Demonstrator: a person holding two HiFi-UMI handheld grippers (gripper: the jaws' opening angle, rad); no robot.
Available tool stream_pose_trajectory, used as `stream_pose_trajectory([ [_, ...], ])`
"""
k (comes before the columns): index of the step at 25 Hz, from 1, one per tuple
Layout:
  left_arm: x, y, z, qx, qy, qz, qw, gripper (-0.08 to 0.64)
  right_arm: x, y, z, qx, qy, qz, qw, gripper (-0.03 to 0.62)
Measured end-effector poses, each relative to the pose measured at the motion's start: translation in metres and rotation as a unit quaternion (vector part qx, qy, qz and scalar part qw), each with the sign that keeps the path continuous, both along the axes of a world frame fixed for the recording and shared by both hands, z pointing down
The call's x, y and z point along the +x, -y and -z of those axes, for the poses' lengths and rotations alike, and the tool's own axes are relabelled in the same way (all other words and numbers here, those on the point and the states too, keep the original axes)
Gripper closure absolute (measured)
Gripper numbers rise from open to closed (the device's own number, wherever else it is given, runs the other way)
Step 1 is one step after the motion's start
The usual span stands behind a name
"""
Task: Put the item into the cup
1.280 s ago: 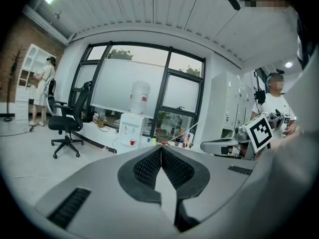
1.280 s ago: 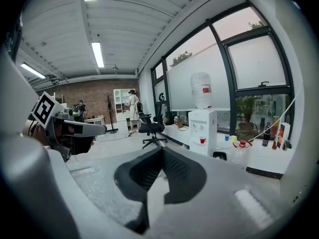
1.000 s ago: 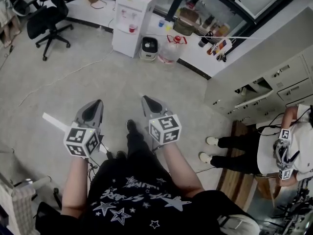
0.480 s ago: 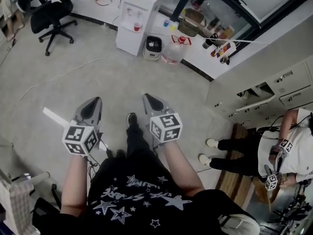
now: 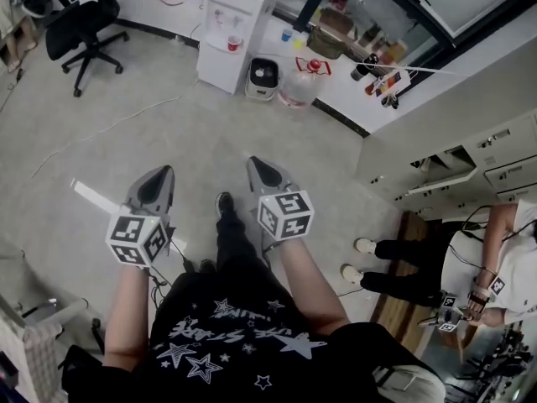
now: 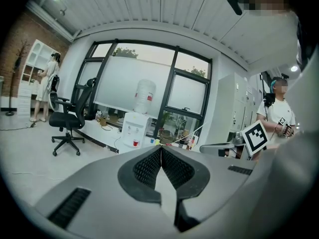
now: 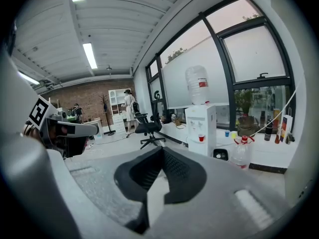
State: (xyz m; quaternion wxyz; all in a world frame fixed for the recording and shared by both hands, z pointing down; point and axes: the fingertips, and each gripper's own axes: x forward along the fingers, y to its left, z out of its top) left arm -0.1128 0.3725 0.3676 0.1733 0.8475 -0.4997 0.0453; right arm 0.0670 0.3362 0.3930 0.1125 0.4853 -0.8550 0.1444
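I stand on a grey floor and hold both grippers out at waist height. My left gripper (image 5: 164, 173) is shut, its ribbed pads pressed together at the tip (image 6: 160, 148), with nothing between them. My right gripper (image 5: 252, 163) is shut and empty too (image 7: 162, 150). A small red cup (image 5: 236, 44) sits in the recess of a white water dispenser (image 5: 232, 19) far ahead, well beyond both grippers. It also shows in the gripper views as a small red cup (image 6: 133, 143) (image 7: 201, 138). No loose item shows near either gripper.
A black office chair (image 5: 80, 28) stands at the far left. A water bottle (image 5: 296, 89) and a small bin (image 5: 263, 75) stand on the floor by the dispenser. Grey cabinets (image 5: 457, 162) line the right. Another person (image 5: 470, 267) stands at the right with grippers.
My view has shifted slightly; both grippers stay shut in almost the same place. The person at the right has lowered their grippers.
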Motion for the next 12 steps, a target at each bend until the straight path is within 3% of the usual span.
stream_pose_trajectory([
  [12, 0.015, 0.105, -0.005, -0.013, 0.018, 0.003, 0.9997, 0.552, 0.017, 0.112, -0.01, -0.017, 0.016, -0.006, 1.0, 0.591],
])
